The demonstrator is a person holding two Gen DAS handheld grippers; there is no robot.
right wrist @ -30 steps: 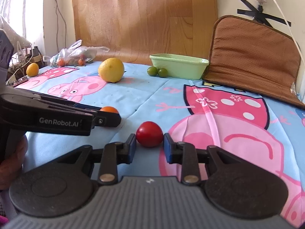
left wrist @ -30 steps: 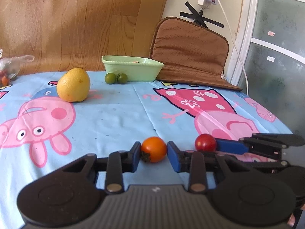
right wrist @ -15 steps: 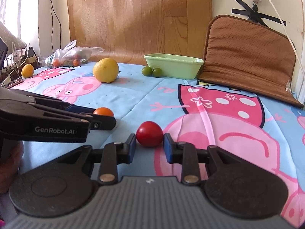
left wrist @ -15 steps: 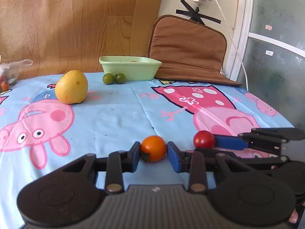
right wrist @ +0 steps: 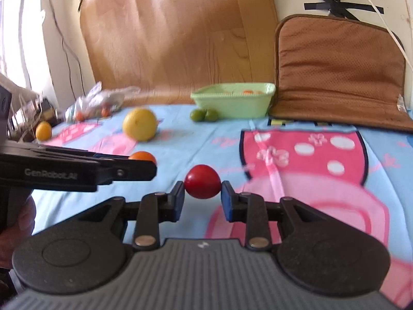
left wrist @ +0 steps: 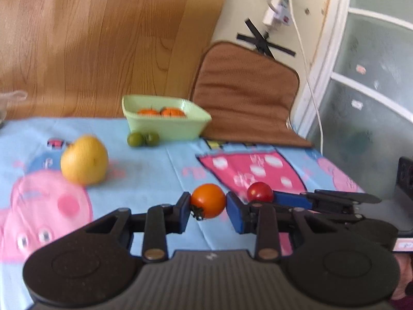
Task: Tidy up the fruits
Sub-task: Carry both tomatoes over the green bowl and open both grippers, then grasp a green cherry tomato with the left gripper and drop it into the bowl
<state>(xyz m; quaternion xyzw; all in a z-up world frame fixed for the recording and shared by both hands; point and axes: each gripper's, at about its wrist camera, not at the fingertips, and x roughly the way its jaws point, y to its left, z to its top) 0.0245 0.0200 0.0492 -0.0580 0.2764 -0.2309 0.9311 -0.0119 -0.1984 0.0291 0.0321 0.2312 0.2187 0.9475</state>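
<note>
Two grippers, both loaded?
— Yes. Left gripper (left wrist: 208,205) was clamped on an orange tomato (left wrist: 208,201), right gripper (right wrist: 202,190) clamped on a red tomato (right wrist: 202,181). Both fruits sat between blue pads, above the cloth (left wrist: 144,178).

— Side by side?
— Yes, right one just beside the left; red tomato showed in left view too.

— Rest of the fruit?
— Yellow citrus (left wrist: 84,163) on the cloth, left of centre. Two green fruits (left wrist: 143,138) touching each other, just in front of the green tray (left wrist: 165,126). Orange fruits (left wrist: 161,111) inside the tray.

— Background?
— Brown cushion (right wrist: 340,69) leaning right of the tray, wood board (right wrist: 178,36) behind. Small orange (right wrist: 43,130) and a plastic bag (right wrist: 95,102) far left. Frames blurred.
</note>
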